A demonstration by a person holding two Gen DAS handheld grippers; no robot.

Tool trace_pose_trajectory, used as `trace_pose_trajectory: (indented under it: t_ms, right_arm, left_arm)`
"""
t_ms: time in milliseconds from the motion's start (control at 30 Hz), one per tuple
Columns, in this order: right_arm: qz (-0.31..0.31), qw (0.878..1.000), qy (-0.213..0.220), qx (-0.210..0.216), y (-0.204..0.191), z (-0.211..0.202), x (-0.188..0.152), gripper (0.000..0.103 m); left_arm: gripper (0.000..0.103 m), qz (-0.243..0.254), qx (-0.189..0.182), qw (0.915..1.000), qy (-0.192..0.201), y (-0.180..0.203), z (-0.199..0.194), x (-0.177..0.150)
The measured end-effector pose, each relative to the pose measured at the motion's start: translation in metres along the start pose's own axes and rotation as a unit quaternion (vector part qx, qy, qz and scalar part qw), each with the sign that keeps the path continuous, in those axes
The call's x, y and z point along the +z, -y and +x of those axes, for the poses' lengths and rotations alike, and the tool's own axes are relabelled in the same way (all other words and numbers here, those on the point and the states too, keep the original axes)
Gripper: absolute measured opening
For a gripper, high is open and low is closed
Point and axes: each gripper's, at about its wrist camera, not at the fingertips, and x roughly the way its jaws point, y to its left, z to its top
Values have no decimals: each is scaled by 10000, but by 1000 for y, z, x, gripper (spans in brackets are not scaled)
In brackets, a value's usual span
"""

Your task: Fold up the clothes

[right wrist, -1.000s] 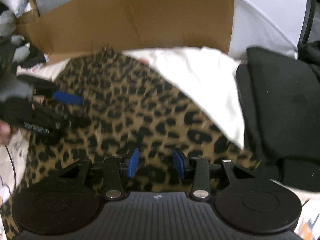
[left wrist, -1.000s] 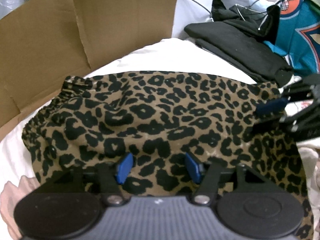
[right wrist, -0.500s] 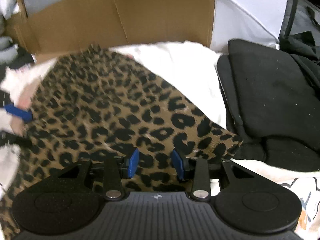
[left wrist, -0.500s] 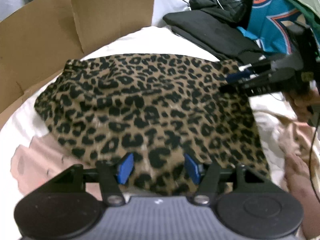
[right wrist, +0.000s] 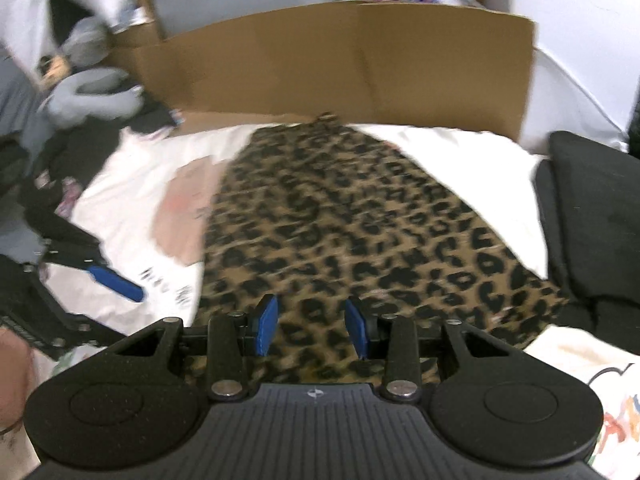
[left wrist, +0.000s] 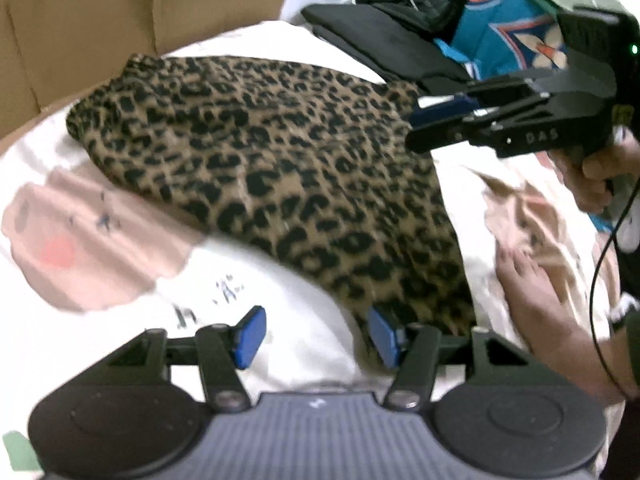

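A leopard-print garment lies flat on a white printed bed sheet; it also shows in the right wrist view. My left gripper is open and empty, over the sheet at the garment's near corner. My right gripper is open and empty, above the garment's near edge. In the left wrist view the right gripper hovers at the garment's right edge. The left gripper's blue pad shows at the left of the right wrist view.
A cardboard box wall stands behind the garment. Folded black clothes lie at the right, with a teal jersey behind them. A grey plush toy sits at the far left. A bare foot rests on the sheet.
Both grippers have pulled back and up from the garment. The left gripper has shifted left, off the fabric onto the sheet. The garment lies flat and smoother than before.
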Motion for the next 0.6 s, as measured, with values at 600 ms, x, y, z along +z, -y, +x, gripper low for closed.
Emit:
trace_pose_trajectory:
  t_ms: [600]
  right_arm:
    - [-1114,9868,-857,809,-84,9,-38,47]
  left_arm:
    - [52,-236,-493,9985,93,0,27,-32]
